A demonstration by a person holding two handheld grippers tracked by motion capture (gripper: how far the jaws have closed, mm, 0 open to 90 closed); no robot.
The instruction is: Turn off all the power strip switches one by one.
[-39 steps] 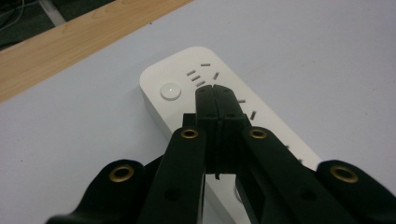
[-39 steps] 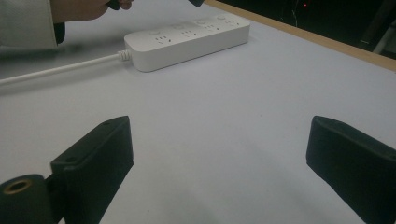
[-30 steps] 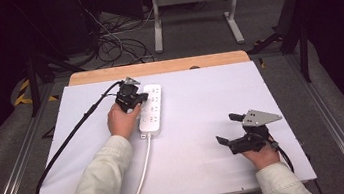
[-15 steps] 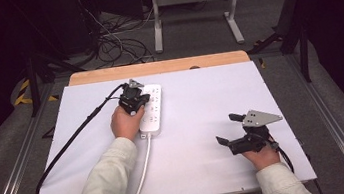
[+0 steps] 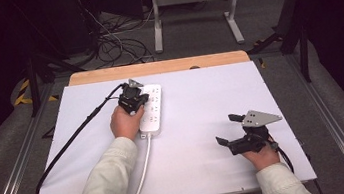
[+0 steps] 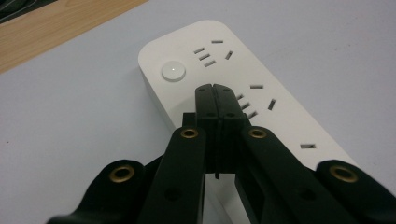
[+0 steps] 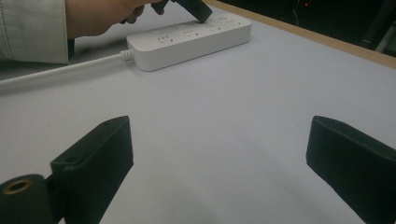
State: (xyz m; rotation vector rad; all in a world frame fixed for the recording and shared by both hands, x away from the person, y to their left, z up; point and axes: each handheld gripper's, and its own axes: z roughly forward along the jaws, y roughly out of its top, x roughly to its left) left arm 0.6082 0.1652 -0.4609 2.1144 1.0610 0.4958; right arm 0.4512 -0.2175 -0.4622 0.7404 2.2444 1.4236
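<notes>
A white power strip [image 5: 152, 108] lies on the white table top [image 5: 203, 123], in the far left part, its long side running away from the person. Its white cord [image 5: 138, 179] leaves the near end and runs toward the near edge of the table, where the person's left sleeve [image 5: 103, 186] covers part of it. In the left gripper view the strip [image 6: 280, 112] shows a round button [image 6: 173, 71] near its far end and rows of socket slots; its near end is cut off behind the jaws. The left gripper [image 5: 133, 99] sits over the strip's left edge, held by the left hand [image 5: 124, 123]. Its jaws are pressed together with nothing between them, tips [image 6: 215, 93] low over the strip beside a group of slots; whether they touch the surface cannot be made out. A black cable [image 5: 72, 140] trails from it across the table to the left edge.

The right gripper [image 5: 230, 132] rests well apart from the strip, near the right front of the table, in the right hand [image 5: 263, 156], with a grey three-cornered plate [image 5: 259, 117] on top. Its jaws stand wide apart with bare table between them. In the right gripper view, the strip [image 7: 187, 39] lies farther off, with the left hand [image 7: 102, 14] and the left gripper [image 7: 196, 9] cut off at the top edge.

A strip of bare wood [image 5: 156, 68] edges the table's far side; beyond it the floor is dark, with tangled cables [image 5: 117, 43] and a grey stand [image 5: 193, 8] hard to make out
</notes>
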